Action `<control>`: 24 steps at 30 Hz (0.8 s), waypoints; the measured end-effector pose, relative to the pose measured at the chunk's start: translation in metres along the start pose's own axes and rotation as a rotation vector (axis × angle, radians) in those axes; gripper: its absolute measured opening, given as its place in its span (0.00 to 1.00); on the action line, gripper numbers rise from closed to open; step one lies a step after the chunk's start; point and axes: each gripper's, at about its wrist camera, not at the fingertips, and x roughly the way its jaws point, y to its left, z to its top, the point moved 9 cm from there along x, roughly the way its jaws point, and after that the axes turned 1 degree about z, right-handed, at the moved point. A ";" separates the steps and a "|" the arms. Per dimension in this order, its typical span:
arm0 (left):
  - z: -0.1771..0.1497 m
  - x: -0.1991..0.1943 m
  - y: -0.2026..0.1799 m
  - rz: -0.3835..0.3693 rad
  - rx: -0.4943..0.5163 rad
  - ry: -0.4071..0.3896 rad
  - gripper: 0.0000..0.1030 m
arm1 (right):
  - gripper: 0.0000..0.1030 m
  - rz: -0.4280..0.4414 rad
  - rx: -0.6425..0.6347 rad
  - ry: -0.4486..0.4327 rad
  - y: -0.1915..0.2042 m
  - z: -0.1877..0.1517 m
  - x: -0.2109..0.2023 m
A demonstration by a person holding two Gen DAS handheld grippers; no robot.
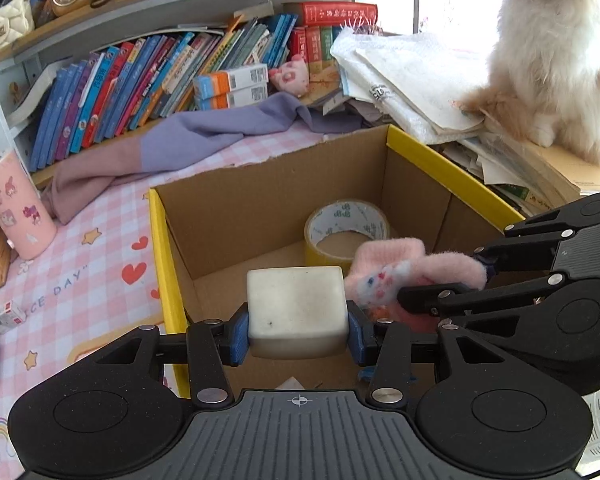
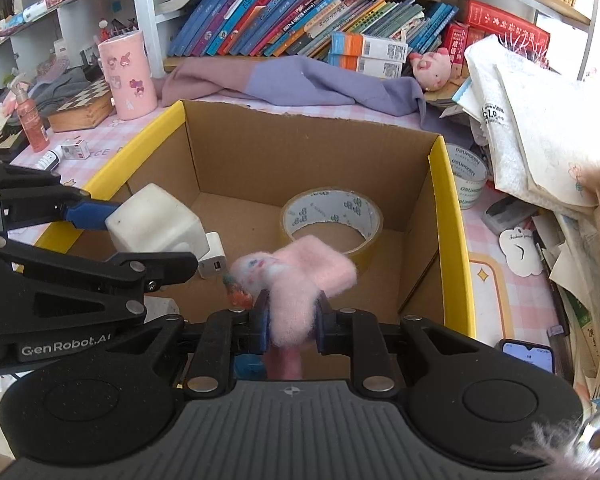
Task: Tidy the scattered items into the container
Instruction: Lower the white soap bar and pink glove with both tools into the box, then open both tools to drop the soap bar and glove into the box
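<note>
A cardboard box with a yellow rim stands open on the pink checked cloth. Inside lie a roll of tape and a white charger plug. My left gripper is shut on a white block, held over the box's near left part. To its right, my right gripper is shut on a pink fuzzy knit piece with a bunny face, which hangs over the box floor in front of the tape.
A fluffy cat sits on stacked papers right of the box. A pink canister, a chessboard box and small bottles stand left. A purple cloth lies behind, under bookshelves. Another tape roll and a phone lie right.
</note>
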 end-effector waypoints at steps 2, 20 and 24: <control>-0.002 0.001 0.000 -0.001 -0.004 0.006 0.45 | 0.21 0.005 0.014 0.005 -0.001 -0.001 0.001; 0.012 -0.029 0.013 0.024 -0.071 -0.115 0.67 | 0.42 0.015 0.077 -0.036 -0.005 0.003 -0.011; 0.013 -0.044 0.016 0.033 -0.091 -0.146 0.69 | 0.50 0.017 0.089 -0.075 -0.003 0.009 -0.022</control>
